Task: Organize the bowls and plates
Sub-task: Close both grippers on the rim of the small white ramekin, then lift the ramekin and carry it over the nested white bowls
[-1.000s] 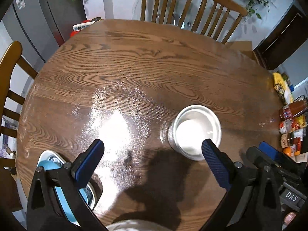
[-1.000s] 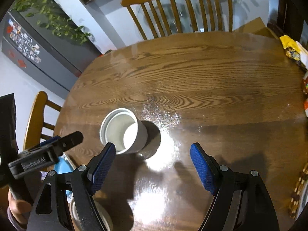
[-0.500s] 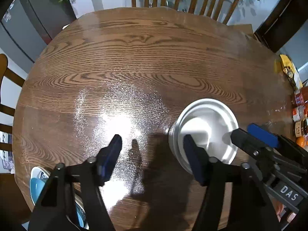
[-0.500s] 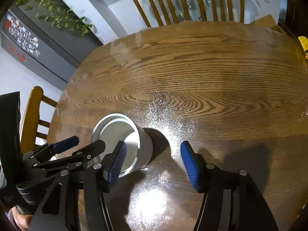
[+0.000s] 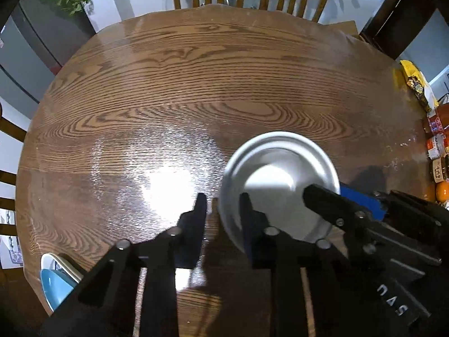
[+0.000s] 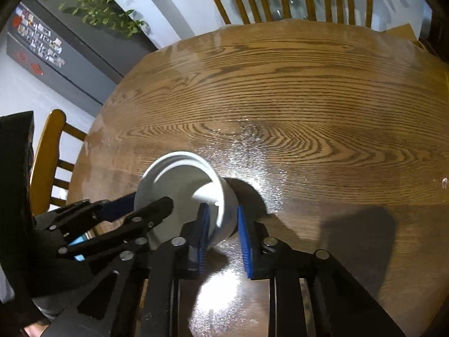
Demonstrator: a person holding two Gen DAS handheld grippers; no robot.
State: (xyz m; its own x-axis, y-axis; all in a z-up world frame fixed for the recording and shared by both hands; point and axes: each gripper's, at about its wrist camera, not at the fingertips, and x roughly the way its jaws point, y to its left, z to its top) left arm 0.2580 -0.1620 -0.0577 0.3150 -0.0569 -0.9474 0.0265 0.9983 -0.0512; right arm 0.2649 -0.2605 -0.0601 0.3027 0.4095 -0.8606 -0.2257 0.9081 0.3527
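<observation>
Left wrist view: white bowl [image 5: 277, 185] sits upright on the bench [image 5: 196, 84], at about 4 o'clock from bench centre, open mouth up. Left gripper [image 5: 223, 210] straddles the bowl's wall at its 8 o'clock rim: one finger inside, one outside, fingers closing with the wall between them. Gap to the outer finger is visible, so not yet a firm pinch as far as I can tell.

Right wrist view: right gripper [image 6: 223, 224] straddles the same bowl [image 6: 182, 193] at the opposite rim, about 4 o'clock in that view. Blue pads sit either side of the wall, closing, near contact; can't confirm they press yet. Left gripper [image 6: 134, 210] shows in from 9 o'clock, reaching over the rim.

Key relation: both grippers are on one bowl, opposite sides of the rim, both pointing steeply down. Bowl axis is vertical, so the lift should go straight up and even, or it tips.

Room: bench is bare from 9 through 2 o'clock, plenty of space to move. Near edge is close behind the grippers. Stacked dishes, blue one [image 5: 54, 286] on top, sit at the 7 o'clock edge in the left view, likely the stacking target. Jars and packets [image 5: 435, 146] crowd the 3 o'clock edge; keep clear of them.

Judgement: grasp step, early in the task.
</observation>
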